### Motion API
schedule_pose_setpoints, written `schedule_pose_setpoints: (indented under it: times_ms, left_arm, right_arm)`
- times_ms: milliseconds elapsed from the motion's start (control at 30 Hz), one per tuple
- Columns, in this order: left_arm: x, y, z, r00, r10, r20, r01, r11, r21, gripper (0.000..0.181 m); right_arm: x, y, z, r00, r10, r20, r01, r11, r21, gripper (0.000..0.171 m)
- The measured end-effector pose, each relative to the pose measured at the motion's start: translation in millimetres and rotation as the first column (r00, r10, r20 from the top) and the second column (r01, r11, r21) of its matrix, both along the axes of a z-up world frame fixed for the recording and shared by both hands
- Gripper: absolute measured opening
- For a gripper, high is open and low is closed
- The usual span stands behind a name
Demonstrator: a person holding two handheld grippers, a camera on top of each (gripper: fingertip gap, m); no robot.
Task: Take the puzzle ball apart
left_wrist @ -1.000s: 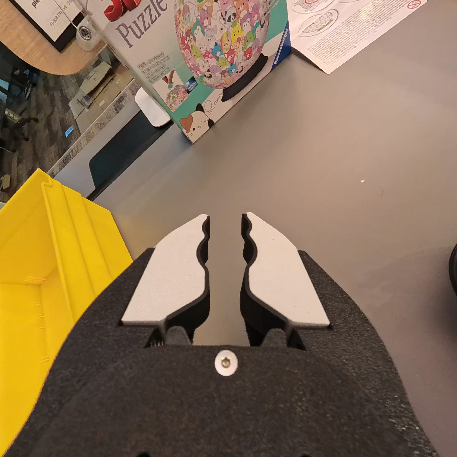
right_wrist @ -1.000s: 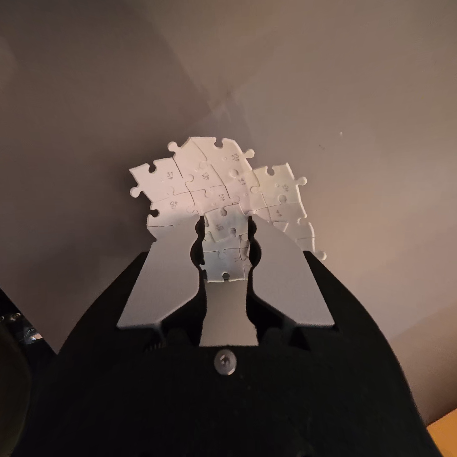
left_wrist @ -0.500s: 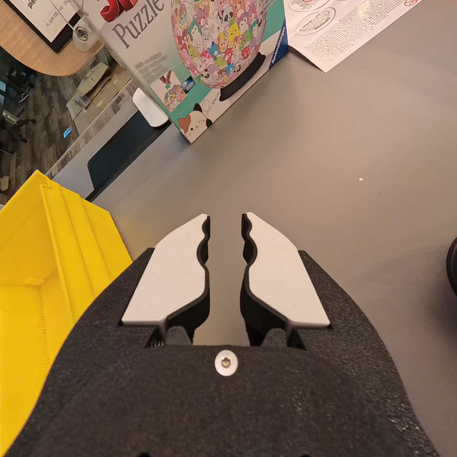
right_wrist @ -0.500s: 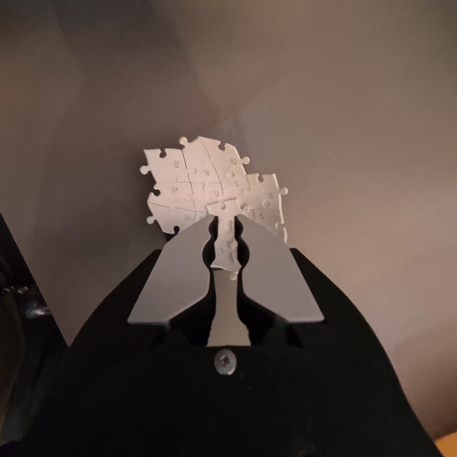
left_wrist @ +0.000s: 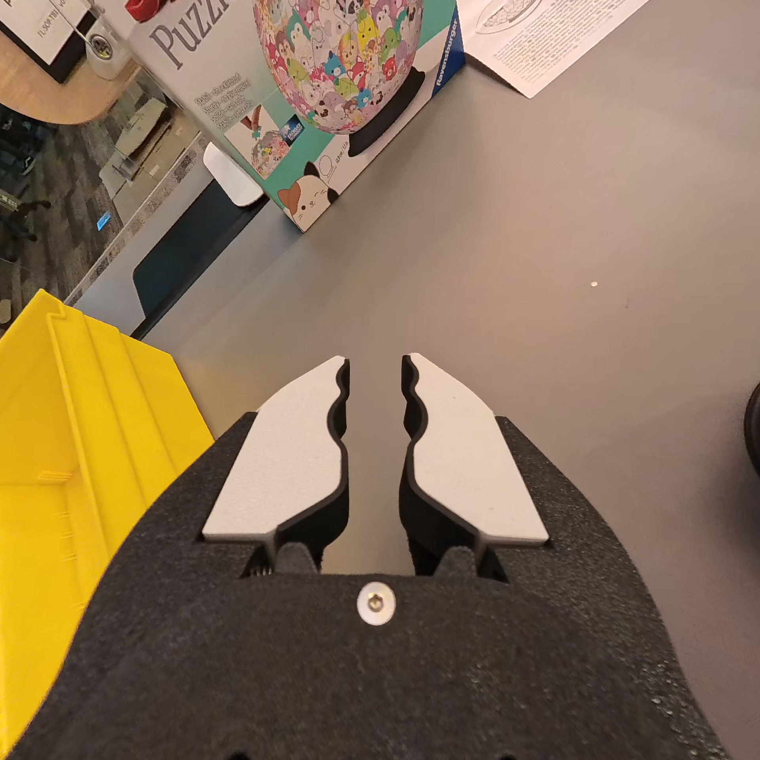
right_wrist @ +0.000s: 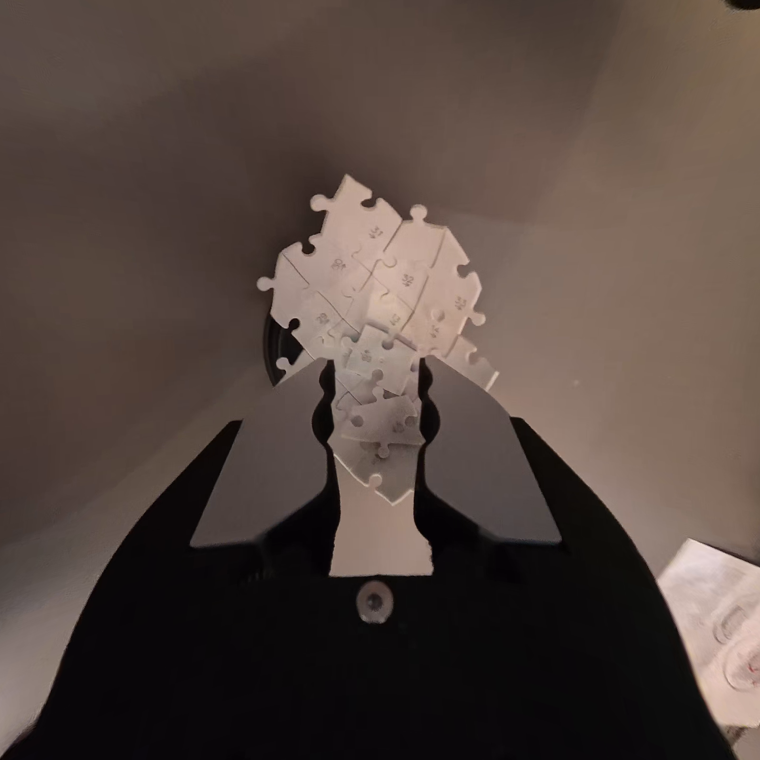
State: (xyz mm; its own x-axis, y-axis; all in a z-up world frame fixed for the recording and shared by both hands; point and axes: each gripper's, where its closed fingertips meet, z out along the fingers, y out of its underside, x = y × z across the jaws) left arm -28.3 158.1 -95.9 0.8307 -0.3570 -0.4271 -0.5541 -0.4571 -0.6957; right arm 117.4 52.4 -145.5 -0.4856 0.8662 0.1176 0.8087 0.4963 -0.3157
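- The puzzle ball is not a whole ball in these pictures. All I see of it is one curved chunk of joined white pieces (right_wrist: pixel 376 312), with their plain backs facing me.
- My right gripper (right_wrist: pixel 375 370) has that chunk between its fingers. The jaws sit a little apart with the chunk's lower end lying in the gap, and I think they pinch it (I cannot be fully sure the sides touch).
- The chunk hangs over the grey table (right_wrist: pixel 617 205). A dark round thing (right_wrist: pixel 276 349) peeks out behind it, maybe the ball's stand.
- My left gripper (left_wrist: pixel 375 360) has nothing in it. Its jaws stand apart over the bare table.
- A yellow bin (left_wrist: pixel 61 452) sits just beside my left gripper. The puzzle box (left_wrist: pixel 329 103) and a paper sheet (left_wrist: pixel 555 41) lie farther off.
- So I guess part of the job is done, since a chunk is off the ball.
- This chunk still has many pieces stuck together, so I think there is a lot left to pull apart.
- I cannot see the rest of the ball, so I cannot say how much of it is left.
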Motion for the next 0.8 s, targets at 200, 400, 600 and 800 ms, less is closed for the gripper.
schedule_pose_setpoints:
  times_ms: [200, 400, 600, 800]
  left_arm:
    - [-0.7, 0.2, -1.9, 1.0, 0.0, -0.002, 0.0, 1.0, -0.008, 0.024]
    - [-1.4, 0.1, -0.6, 1.0, 0.002, 0.002, -0.002, 1.0, -0.004, 0.024]
    - [-0.7, -0.1, -0.5, 1.0, -0.001, -0.002, 0.001, 1.0, -0.004, 0.024]
    - [-1.2, 0.0, 0.6, 1.0, -0.001, 0.0, 0.001, 1.0, -0.001, 0.024]
  right_arm:
    - [-2.1, -0.8, -9.0, 0.997, 0.029, 0.073, -0.031, 0.999, 0.03, 0.036]
    - [-1.1, -0.6, -9.1, 0.997, 0.015, 0.072, -0.022, 0.994, 0.104, 0.029]
    - [7.5, -0.4, -10.0, 0.995, -0.01, 0.099, -0.002, 0.992, 0.125, 0.008]
    - [9.4, 9.6, 6.8, 1.0, -0.006, 0.019, 0.004, 0.996, 0.091, 0.022]
